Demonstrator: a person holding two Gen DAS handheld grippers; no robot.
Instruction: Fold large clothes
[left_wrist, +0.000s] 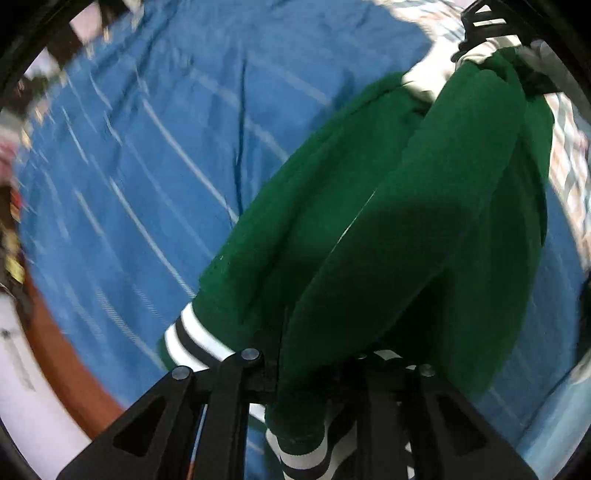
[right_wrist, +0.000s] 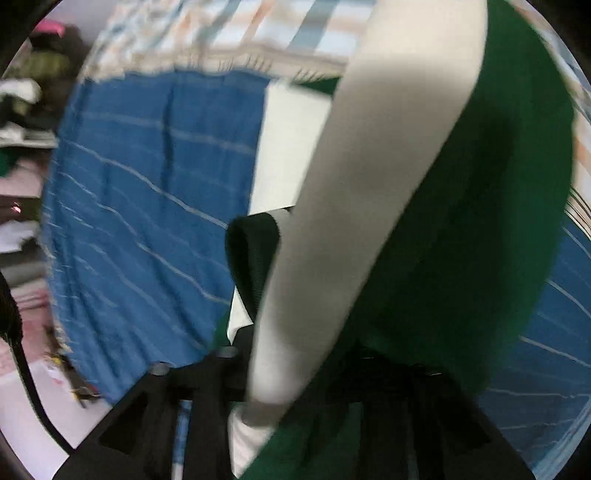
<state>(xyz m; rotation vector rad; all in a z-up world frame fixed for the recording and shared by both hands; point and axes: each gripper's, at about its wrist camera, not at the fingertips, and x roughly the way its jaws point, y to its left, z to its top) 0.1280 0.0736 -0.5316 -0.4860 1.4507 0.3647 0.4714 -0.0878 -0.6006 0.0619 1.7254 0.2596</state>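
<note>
Two claws clamp the green jacket (left_wrist: 388, 229): left claw (left_wrist: 314, 373) at the striped hem, right claw (right_wrist: 295, 369) near the cream panel, stretching it above the blue sheet (left_wrist: 147, 147), probably for laydown.

Open blue sheet (left_wrist: 147, 166) leftward; green garment (left_wrist: 406, 221) blocking right side.

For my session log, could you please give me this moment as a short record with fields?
garment: green jacket, cream sleeve, striped cuffs
garment state: lifted, hanging bunched between both tools
left tool: shut on the cuff end of the jacket
right tool: shut on the cream and green fabric
surface: blue striped cloth spread below
image quality: motion blur in both views
</note>
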